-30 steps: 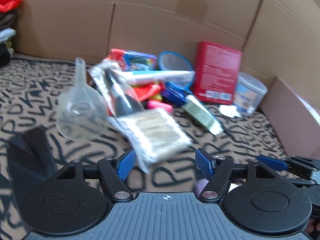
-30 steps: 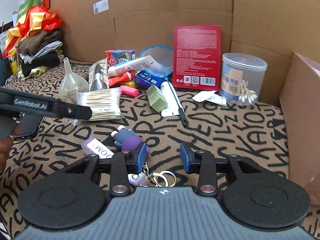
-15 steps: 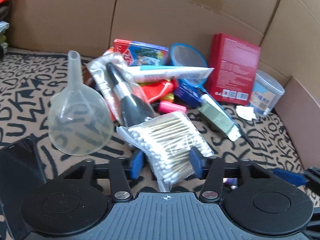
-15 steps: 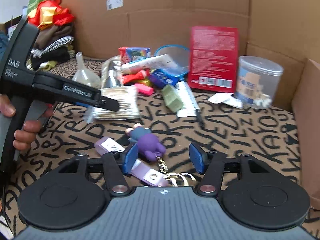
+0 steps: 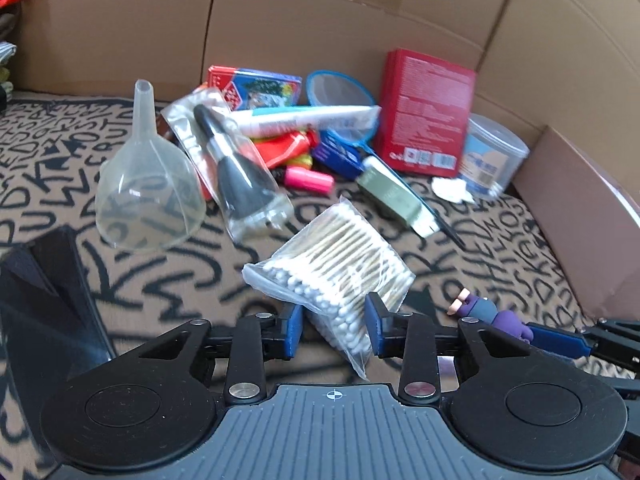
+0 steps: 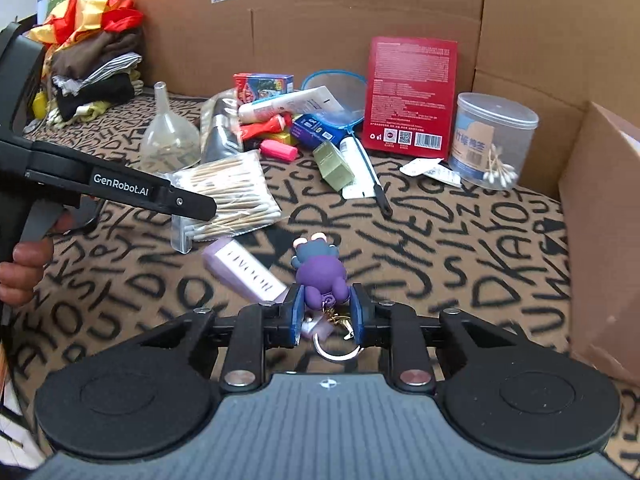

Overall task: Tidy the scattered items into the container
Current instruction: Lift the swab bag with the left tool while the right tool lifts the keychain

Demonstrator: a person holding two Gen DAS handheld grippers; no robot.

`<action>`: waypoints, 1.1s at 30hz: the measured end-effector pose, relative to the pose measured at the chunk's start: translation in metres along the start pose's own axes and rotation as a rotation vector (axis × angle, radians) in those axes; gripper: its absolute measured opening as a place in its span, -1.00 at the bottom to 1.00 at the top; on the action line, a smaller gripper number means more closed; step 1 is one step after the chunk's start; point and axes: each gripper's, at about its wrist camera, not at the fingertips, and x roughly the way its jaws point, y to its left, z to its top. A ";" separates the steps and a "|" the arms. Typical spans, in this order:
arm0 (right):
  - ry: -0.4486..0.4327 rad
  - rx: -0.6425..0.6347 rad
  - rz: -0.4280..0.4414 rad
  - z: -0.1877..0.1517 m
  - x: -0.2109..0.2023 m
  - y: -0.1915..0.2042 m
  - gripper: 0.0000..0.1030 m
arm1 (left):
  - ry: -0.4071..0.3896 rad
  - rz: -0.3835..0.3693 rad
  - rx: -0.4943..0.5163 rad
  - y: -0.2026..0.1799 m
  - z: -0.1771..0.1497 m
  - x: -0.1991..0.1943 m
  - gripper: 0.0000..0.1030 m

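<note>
- A letter-printed mat [image 6: 460, 248] is walled in by cardboard [image 6: 360, 12]; the clutter lies on it, and a brown box [image 6: 600, 240] at the right edge is judged to be the container.
- The swab bag [image 5: 332, 276] lies near the front of the mat. The left gripper [image 5: 332, 334] has just been closing around its near corner. The pads are seen at the bag's sides, but firm pressing cannot be told.
- The purple keychain figure [image 6: 320, 270] lies mid-mat beside a lilac tag [image 6: 244, 268]. The right gripper [image 6: 325, 316] has just been closing and is clamped on the figure's lower end, with the key ring [image 6: 336, 350] hanging below.
- Risk: the slick bag is caught only by a corner, so it may slide out or sag when lifted.
- Risk: the tag seems chained to the figure and may swing or drag over the mat.
- Risk: the two grippers are close together, so a collision on lifting is possible.
- The funnel [image 5: 148, 188] and brush packet [image 5: 236, 176] just behind could be nudged.
</note>
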 end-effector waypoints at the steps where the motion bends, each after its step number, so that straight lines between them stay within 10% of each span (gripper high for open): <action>1: 0.004 -0.008 0.007 -0.003 -0.005 0.001 -0.47 | 0.007 -0.008 0.009 -0.003 -0.004 -0.005 -0.37; 4: 0.000 -0.032 0.015 -0.013 -0.016 0.002 -0.34 | 0.023 -0.025 0.050 -0.008 -0.014 -0.018 -0.12; 7: -0.033 -0.030 -0.017 -0.015 -0.022 0.001 0.40 | -0.001 -0.009 0.076 -0.010 -0.016 -0.033 0.14; 12: -0.052 -0.028 0.002 -0.007 -0.015 0.001 0.39 | -0.066 0.029 0.125 -0.011 -0.005 -0.040 0.52; 21: -0.031 -0.078 0.025 -0.006 0.018 0.017 0.40 | 0.028 -0.009 0.194 -0.007 0.010 0.009 0.60; 26: -0.040 -0.065 -0.015 -0.006 0.017 0.013 0.02 | 0.031 -0.043 0.181 -0.004 0.005 0.007 0.24; 33: -0.022 -0.037 -0.060 -0.017 0.001 0.003 0.01 | 0.069 -0.115 0.171 -0.015 -0.004 -0.004 0.07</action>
